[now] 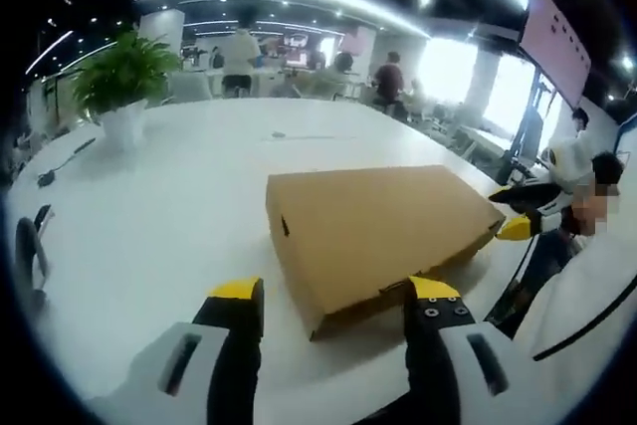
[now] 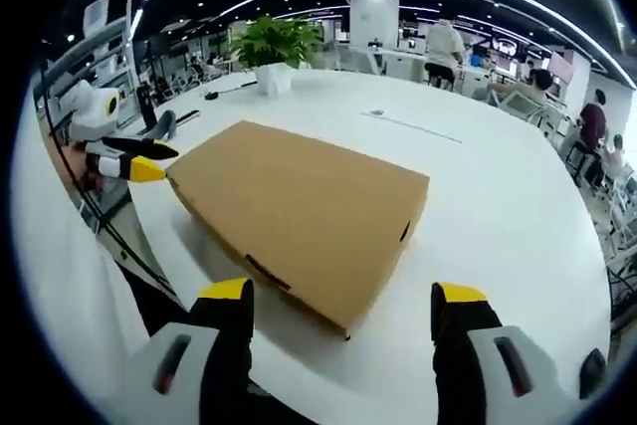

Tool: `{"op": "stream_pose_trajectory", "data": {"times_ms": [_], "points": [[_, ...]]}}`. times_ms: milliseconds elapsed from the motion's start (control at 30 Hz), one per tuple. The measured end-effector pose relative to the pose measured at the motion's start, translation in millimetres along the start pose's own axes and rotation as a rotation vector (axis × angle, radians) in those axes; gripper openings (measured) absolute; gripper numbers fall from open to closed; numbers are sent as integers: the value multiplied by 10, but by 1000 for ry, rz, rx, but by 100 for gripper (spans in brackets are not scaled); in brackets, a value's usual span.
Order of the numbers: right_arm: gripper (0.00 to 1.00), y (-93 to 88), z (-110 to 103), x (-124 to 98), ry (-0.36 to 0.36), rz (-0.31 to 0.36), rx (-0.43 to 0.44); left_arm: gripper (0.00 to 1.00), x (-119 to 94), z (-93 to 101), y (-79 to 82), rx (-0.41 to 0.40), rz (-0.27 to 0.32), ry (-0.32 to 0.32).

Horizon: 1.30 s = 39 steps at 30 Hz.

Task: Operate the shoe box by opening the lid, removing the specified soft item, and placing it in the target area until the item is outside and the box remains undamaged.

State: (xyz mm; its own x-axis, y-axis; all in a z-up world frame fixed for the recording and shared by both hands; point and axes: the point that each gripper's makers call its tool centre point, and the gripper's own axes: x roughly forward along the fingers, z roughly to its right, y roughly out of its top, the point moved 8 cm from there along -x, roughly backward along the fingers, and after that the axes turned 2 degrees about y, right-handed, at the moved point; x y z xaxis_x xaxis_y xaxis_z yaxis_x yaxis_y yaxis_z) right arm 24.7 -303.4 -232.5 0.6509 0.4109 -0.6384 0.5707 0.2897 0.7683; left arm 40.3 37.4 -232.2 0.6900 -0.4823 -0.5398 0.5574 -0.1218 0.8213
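Note:
A shut brown cardboard shoe box (image 1: 378, 231) lies flat on the white table (image 1: 149, 226), its lid down. My left gripper (image 1: 334, 296) is open at one end of the box, with the near corner between its jaws and the right fingertip (image 1: 433, 291) at the box edge. At the far right end of the box, the right gripper (image 1: 515, 211) shows its yellow tips. In the right gripper view the box (image 2: 299, 211) runs away from my open right gripper (image 2: 341, 296), whose jaws straddle its near corner. The left gripper (image 2: 139, 159) sits at the box's far left end.
A potted plant (image 1: 124, 82) (image 2: 274, 47) stands in a white pot at the table's far side. Small dark items (image 1: 60, 161) lie near the left edge. A person's white sleeve (image 1: 587, 306) is close at the right. People and desks fill the background.

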Motion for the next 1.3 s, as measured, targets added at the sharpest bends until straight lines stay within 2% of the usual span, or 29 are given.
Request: {"op": "stream_pose_trajectory", "data": {"times_ms": [33,67,100,133,167,200,233,300,333,367,400,433,467,533,633,700,767,800,867,900,967,1000,1067,1133,1167,1233,1300], "points": [[80,-2,20,-17,16,-3,-9,63,2,-7,-6,6,0,-33],[78,-6,19,-17,16,-8,-18,64,5,-2,-3,4,4,-49],[74,-24,59,-37,-13,-46,-84,63,3,4,22,47,23,-75],[72,-16,49,-36,-17,-42,-108,61,-3,-12,34,79,28,-50],[72,-11,31,-41,-7,-31,-85,59,-6,-3,42,54,15,-50],[72,-6,22,-53,4,-28,-60,60,-13,16,50,-12,17,-69],[74,-4,5,-57,16,-26,-41,60,-16,-10,82,-52,33,-66],[76,9,-20,-76,24,-24,-13,55,-33,-34,102,-99,33,-62],[76,15,-43,-82,37,-14,13,56,-50,-28,115,-154,32,-82],[76,17,-71,-89,63,-5,68,59,-57,-25,114,-180,25,-84],[75,13,-84,-101,75,-4,113,61,-87,6,124,-306,8,-139],[75,11,-89,-105,81,-2,145,63,-100,0,113,-348,-9,-149],[75,11,-96,-129,96,0,231,64,-125,1,104,-385,-21,-156],[70,-2,-92,-142,121,5,244,68,-156,-22,91,-407,-5,-160],[73,-7,-65,-151,95,-3,215,78,-187,-48,75,-513,0,-163],[75,1,-33,-166,89,5,223,79,-205,-72,72,-513,0,-158],[75,21,-11,-174,105,34,289,80,-212,-70,73,-511,-9,-155],[75,27,6,-181,116,43,350,80,-215,-70,69,-513,-17,-164],[75,50,30,-192,130,72,410,82,-218,-72,82,-535,-1,-183],[72,56,25,-202,153,71,427,82,-215,-52,97,-609,1,-219],[66,58,20,-228,186,70,472,84,-203,-14,115,-677,8,-275],[63,56,0,-238,211,66,485,85,-198,-10,118,-678,18,-270],[63,17,5,-252,195,67,481,86,-196,20,123,-685,15,-268],[63,-12,-5,-259,198,60,492,93,-184,55,129,-749,35,-283],[63,-27,-10,-264,202,57,501,97,-172,56,122,-756,53,-284],[62,-57,3,-276,209,64,531,94,-161,64,85,-760,36,-286],[59,-53,18,-286,232,73,573,89,-174,97,60,-816,-7,-335]]}}
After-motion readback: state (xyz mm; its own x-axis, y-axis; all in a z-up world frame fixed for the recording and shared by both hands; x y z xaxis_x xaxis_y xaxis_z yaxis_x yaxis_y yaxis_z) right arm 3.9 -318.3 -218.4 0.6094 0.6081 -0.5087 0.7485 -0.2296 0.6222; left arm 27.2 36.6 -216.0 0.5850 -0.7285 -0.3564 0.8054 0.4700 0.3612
